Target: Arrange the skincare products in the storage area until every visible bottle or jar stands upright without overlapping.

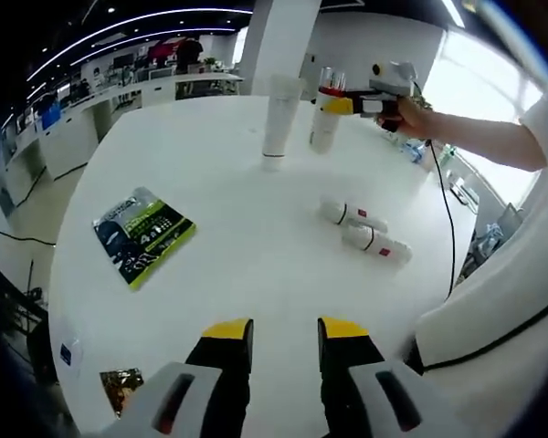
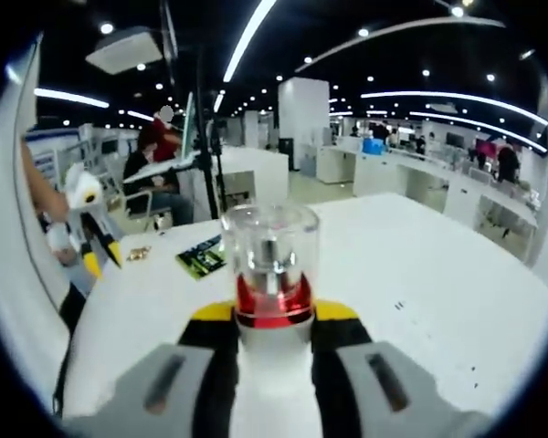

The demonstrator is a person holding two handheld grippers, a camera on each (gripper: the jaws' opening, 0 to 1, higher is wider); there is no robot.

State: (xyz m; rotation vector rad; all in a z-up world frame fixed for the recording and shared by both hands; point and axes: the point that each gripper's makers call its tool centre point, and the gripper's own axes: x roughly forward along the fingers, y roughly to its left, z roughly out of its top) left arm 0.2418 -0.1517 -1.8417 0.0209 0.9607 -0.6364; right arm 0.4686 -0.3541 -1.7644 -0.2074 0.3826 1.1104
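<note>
A white bottle with a red collar and clear cap (image 2: pixel 269 265) is upright between the jaws of my right gripper (image 2: pixel 272 315), which is shut on it. In the left gripper view that bottle (image 1: pixel 325 123) is at the far side of the white table (image 1: pixel 237 265), beside a tall upright white tube (image 1: pixel 280 119), with the right gripper (image 1: pixel 342 105) clamping its neck. Two small white bottles (image 1: pixel 352 216) (image 1: pixel 376 244) lie on their sides close together, mid-right. My left gripper (image 1: pixel 285 342) hovers open over the near table edge, holding nothing.
A green-and-black packet (image 1: pixel 143 235) lies flat on the left of the table. A small foil packet (image 1: pixel 119 388) and a blue sticker (image 1: pixel 68 354) sit near the front left edge. A person's arm (image 1: pixel 479 141) reaches in from the right. Desks and seated people are behind.
</note>
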